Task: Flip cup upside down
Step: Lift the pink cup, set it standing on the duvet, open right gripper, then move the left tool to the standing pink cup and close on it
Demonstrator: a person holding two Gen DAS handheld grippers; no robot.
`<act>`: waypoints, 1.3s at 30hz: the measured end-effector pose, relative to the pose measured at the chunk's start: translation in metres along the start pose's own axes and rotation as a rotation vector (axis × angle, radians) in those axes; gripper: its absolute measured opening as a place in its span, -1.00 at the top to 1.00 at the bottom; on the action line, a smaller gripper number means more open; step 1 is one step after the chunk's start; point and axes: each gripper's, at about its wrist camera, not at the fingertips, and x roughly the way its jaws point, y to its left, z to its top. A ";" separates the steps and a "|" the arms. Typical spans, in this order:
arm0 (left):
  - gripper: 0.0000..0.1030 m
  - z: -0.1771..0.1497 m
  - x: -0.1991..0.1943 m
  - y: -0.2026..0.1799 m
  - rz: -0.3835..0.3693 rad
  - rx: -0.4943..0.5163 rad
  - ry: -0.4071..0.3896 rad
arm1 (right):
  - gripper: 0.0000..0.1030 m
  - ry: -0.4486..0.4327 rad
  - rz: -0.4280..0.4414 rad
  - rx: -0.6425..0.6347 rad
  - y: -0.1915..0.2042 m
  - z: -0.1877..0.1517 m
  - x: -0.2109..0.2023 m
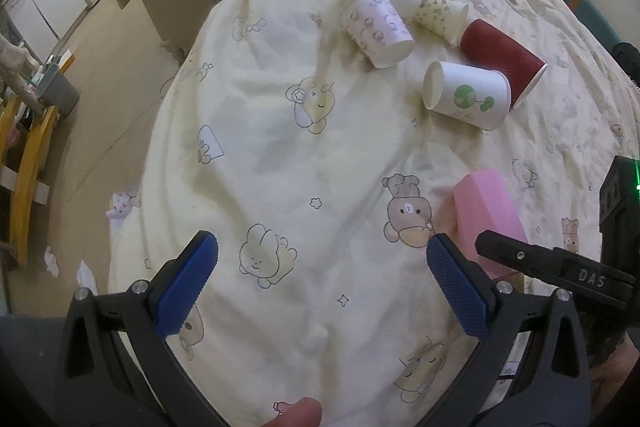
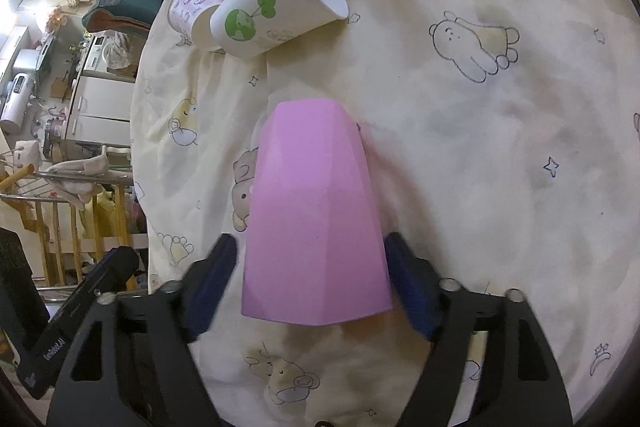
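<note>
One pink faceted cup (image 2: pixel 316 223) is sitting between the right gripper (image 2: pixel 310 279)'s blue pads (image 2: pixel 404 283), wide end toward the camera, narrow end pointing to twelve o'clock. Those pads are flanking its lower walls at nine and three; whether they are pressing or just beside the walls, I cannot tell. It is looking like stiff, light plastic, smooth enough to slip, so gripping across two opposite flat faces near the wide end seems the safest hold. It is lying on, or just above, the soft bear-print bedsheet (image 2: pixel 480 147), which is offering no firm footing for setting it down. Off at eleven o'clock, five paper cups (image 2: pixel 276 3) are lying tipped in a cluster. Meanwhile the left gripper (image 1: pixel 320 291) is hanging wide apart, gripping nothing, with the pink cup at its three o'clock.
</note>
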 end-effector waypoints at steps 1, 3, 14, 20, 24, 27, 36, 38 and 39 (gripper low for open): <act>-1.00 0.000 0.000 0.000 0.002 0.001 -0.001 | -0.69 -0.006 -0.007 -0.007 0.002 0.000 -0.002; -1.00 0.000 0.000 0.000 0.002 0.000 -0.003 | -0.76 -0.013 -0.013 -0.020 0.004 0.000 -0.005; -1.00 0.000 -0.002 -0.003 -0.008 0.003 -0.006 | -0.77 -0.062 -0.069 -0.113 0.019 -0.007 -0.044; -1.00 -0.002 -0.003 -0.005 -0.019 0.008 -0.004 | -0.77 -0.127 -0.104 -0.142 0.016 -0.013 -0.081; -1.00 -0.004 -0.008 -0.007 -0.030 0.015 -0.027 | -0.77 -0.245 -0.142 -0.176 0.011 -0.018 -0.113; -1.00 -0.004 -0.012 -0.010 -0.047 0.019 -0.046 | -0.77 -0.330 -0.158 -0.209 0.009 -0.023 -0.131; -1.00 -0.005 -0.019 -0.018 -0.051 0.038 -0.060 | -0.77 -0.520 -0.227 -0.268 0.009 -0.037 -0.156; -1.00 -0.005 -0.021 -0.020 -0.038 0.049 -0.061 | -0.79 -0.517 -0.232 -0.261 0.007 -0.035 -0.156; -1.00 -0.005 -0.021 -0.021 -0.037 0.051 -0.059 | -0.80 -0.519 -0.236 -0.255 0.006 -0.035 -0.156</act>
